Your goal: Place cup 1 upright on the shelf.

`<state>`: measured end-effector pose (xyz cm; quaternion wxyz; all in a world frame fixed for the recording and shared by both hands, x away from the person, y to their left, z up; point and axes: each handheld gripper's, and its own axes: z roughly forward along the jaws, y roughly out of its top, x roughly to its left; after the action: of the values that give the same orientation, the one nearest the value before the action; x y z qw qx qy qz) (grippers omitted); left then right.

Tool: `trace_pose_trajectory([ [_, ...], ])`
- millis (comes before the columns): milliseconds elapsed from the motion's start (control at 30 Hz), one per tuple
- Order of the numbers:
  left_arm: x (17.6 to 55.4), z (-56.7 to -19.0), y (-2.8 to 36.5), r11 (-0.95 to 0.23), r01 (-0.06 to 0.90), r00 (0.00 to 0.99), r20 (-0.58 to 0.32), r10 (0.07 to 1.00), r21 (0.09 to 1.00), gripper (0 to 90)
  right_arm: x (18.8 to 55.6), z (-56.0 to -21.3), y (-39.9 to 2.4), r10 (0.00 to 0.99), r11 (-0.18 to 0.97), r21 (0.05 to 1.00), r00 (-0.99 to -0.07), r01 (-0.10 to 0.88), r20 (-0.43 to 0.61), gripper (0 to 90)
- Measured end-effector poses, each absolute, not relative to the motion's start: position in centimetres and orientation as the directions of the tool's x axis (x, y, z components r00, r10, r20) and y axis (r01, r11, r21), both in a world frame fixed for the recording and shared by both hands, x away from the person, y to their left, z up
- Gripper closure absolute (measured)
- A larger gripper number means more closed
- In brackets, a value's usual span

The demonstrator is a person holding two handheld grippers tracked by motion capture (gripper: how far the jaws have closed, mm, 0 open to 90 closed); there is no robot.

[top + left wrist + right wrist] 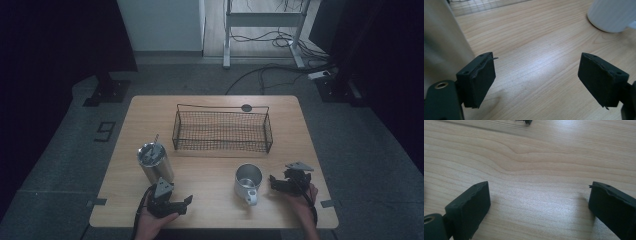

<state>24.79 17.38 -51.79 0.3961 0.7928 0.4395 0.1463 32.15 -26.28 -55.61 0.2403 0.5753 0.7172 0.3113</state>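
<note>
Though apart, one tumbler (155,162), one mug (248,181)

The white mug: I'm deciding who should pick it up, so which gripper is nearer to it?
Right. The right gripper sits just beside the white mug, on its right; the left gripper lies farther off to its left, below the steel tumbler.

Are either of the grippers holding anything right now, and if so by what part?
Nothing is held. The left gripper and the right gripper both stand open over the bare table, with nothing between the jaws.
</note>
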Motion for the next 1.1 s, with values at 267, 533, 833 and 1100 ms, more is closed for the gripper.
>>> trace_pose_trajectory([
  [267,24.8,-51.9,17.3,-0.303,0.581,0.574,-0.117,0.811,0.755,14.5,32.2,-55.6,-26.3,0.976,0.143,0.725,-0.220,0.674,0.012,4.2],
  [533,24.5,-51.5,18.2,-0.279,0.571,0.570,-0.127,0.812,0.772,14.5,32.2,-55.6,-26.4,0.977,0.136,0.726,-0.212,0.674,0.013,5.3],
  [833,24.1,-50.7,19.6,-0.250,0.542,0.581,-0.144,0.801,0.802,14.6,32.2,-55.6,-26.5,0.978,0.134,0.728,-0.209,0.672,0.013,6.1],
  [1100,23.6,-49.5,20.9,-0.209,0.528,0.573,-0.164,0.803,0.823,14.0,32.3,-55.6,-26.8,0.979,0.128,0.730,-0.201,0.672,0.013,6.9],
])
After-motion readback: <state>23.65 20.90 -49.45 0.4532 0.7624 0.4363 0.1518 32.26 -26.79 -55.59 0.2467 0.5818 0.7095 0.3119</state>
